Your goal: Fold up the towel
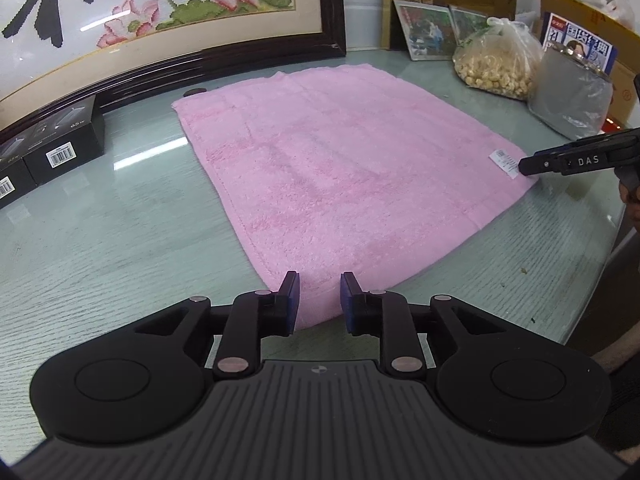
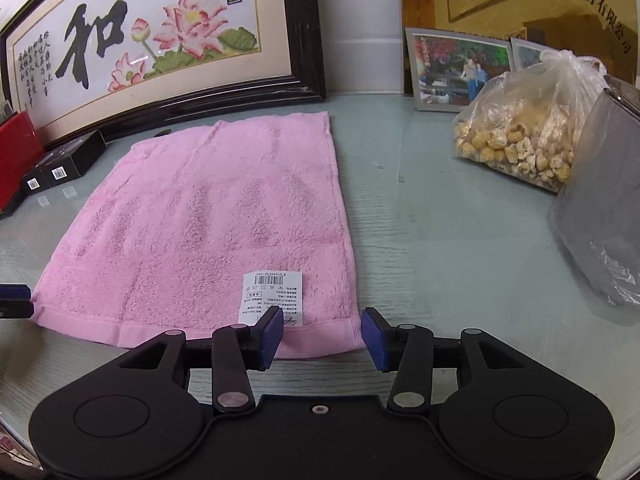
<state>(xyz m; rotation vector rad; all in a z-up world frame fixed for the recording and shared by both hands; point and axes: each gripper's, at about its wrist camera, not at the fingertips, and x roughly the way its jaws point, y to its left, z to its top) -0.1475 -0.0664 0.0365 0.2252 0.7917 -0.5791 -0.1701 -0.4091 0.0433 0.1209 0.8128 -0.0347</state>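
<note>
Pink towel (image 2: pixel 200 232) flat, your grippers at its near corners.
Left gripper (image 1: pixel 319 292) narrowly parted, right gripper (image 2: pixel 322 334) wider; neither grips. "DAS" marks the right one; towel's label (image 2: pixel 272 298) unreadable.

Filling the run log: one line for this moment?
fold: not begun | pink terry towel: flat on table | left gripper: open, near corner | right gripper: open, label corner

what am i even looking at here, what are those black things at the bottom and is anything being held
They are hand-held tongs, one in each of a person's hands, each carrying its own camera. One picture looks along the left tongs, the other along the right tongs. Both sets of tongs are open and hold nothing. A pink towel lies flat on the glass table; each set of tongs sits at one of its near corners. A white label lies by the right ones. Behind stand a framed lotus embroidery and a bag of snacks.
</note>
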